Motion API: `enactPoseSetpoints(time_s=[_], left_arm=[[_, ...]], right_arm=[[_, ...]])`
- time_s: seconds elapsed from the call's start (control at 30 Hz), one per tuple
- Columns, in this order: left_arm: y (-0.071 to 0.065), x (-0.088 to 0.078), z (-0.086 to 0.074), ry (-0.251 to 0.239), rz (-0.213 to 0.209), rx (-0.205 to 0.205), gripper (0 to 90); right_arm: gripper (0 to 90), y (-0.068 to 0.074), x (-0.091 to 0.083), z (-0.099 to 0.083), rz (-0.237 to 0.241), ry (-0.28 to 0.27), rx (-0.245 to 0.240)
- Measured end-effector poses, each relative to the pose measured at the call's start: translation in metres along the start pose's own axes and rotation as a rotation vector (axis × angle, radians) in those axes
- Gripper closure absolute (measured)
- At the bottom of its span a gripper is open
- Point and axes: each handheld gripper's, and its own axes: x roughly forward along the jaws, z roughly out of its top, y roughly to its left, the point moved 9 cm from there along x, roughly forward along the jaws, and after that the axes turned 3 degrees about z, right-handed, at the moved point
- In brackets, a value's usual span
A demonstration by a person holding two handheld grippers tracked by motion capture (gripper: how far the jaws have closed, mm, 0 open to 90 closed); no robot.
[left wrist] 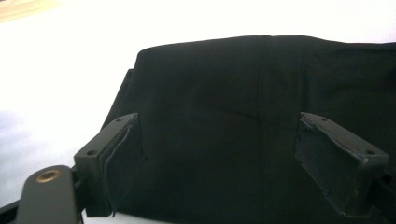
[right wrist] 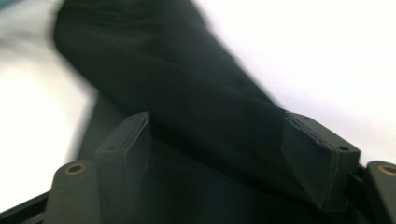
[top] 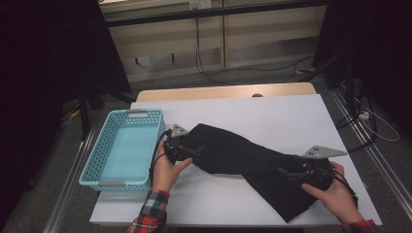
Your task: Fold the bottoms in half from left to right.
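One worktop [top: 272, 111] carries everything in front of you; its surface is white. All positions below are given relative to the black garment.

One black garment [top: 243, 158] lies flat across the middle of the worktop, running from upper left to lower right, and it widens toward the near right edge. It is folded lengthwise, with one layer lying on another.

One light-blue perforated basket [top: 121, 148] stands just left of the garment's narrow end, apart from the cloth. Nothing lies in it.

You hold two hand-held grippers, one in each hand.

Your left hand-held gripper [top: 187, 151] sits at the garment's narrow left end. In the left gripper view its jaws stand wide apart over the cloth, with the garment [left wrist: 243, 121] lying between them and the pads [left wrist: 119, 163] not pressing on it.

Your right hand-held gripper [top: 291, 173] sits over the garment's wide right end. In the right gripper view, which is blurred, its jaws are spread with the cloth [right wrist: 187, 93] running between them and no pinch visible.
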Motion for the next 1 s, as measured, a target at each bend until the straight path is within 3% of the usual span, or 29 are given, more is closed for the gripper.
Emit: enactPoseSetpoints(time_s=[0.1, 0.2, 0.27, 0.43, 0.53, 0.67, 0.8, 1.0], left_arm=[[0.001, -0.004, 0.000, -0.005, 0.003, -0.004, 15.3], [0.000, -0.006, 0.000, -0.012, -0.002, -0.007, 15.2], [0.001, -0.007, -0.001, -0.009, 0.004, 0.001, 15.2], [0.002, -0.010, -0.003, -0.012, 0.005, -0.002, 15.2], [0.000, -0.011, -0.002, -0.016, -0.009, -0.022, 15.0], [-0.002, -0.011, 0.000, -0.026, -0.010, -0.015, 14.6], [-0.005, -0.010, 0.000, -0.022, -0.019, -0.017, 14.6], [-0.004, -0.010, 0.001, -0.029, -0.012, -0.020, 14.6]], right_arm=[[32.6, 0.028, 0.014, 0.001, 0.059, 0.012, -0.034], [43.4, 0.051, 0.027, -0.002, 0.111, 0.035, -0.100], [56.5, 0.062, 0.033, -0.005, 0.148, 0.055, -0.117], [60.6, 0.082, 0.042, -0.007, 0.197, 0.075, -0.154], [58.1, 0.088, 0.047, -0.007, 0.201, 0.084, -0.169], [55.3, 0.092, 0.059, -0.015, 0.175, 0.119, -0.217], [70.8, 0.086, 0.061, -0.013, 0.139, 0.114, -0.234], [83.2, 0.082, 0.062, -0.012, 0.116, 0.112, -0.235]])
